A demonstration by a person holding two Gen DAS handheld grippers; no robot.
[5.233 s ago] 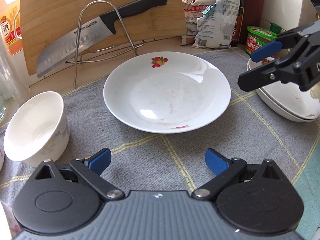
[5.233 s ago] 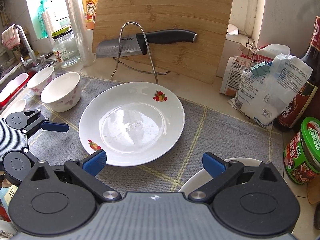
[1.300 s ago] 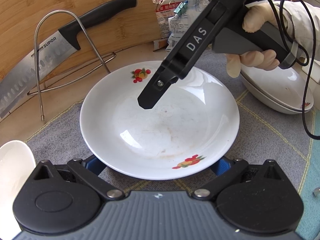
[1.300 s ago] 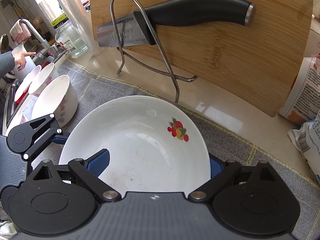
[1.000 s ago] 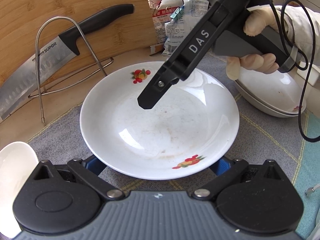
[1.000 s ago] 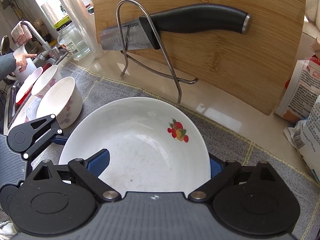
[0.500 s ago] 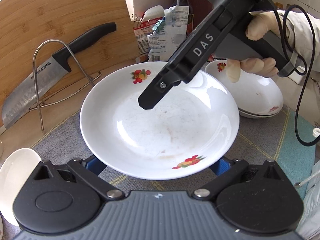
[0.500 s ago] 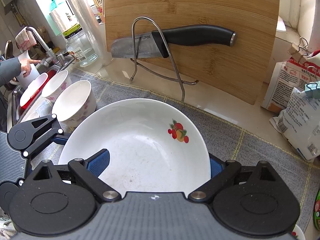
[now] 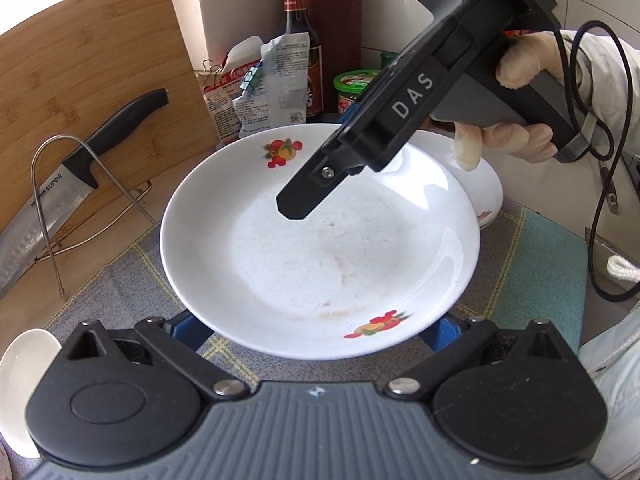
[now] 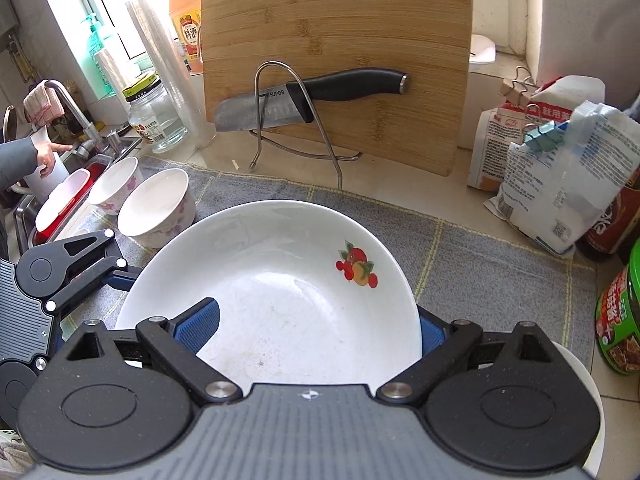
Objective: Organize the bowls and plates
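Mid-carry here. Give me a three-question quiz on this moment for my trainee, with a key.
1. True or false: the steel knife with the black handle lies in the round white ceramic plate with fruit prints.
2. In the left wrist view, what shows just behind that plate's right edge? A) a second white plate B) a glass kettle C) a metal pot
3. Fill in: in the right wrist view, ____ white floral bowls stand on the grey checked cloth.

Key: 1 false, the knife hangs in front of the bamboo cutting board; 2 A; 3 two.
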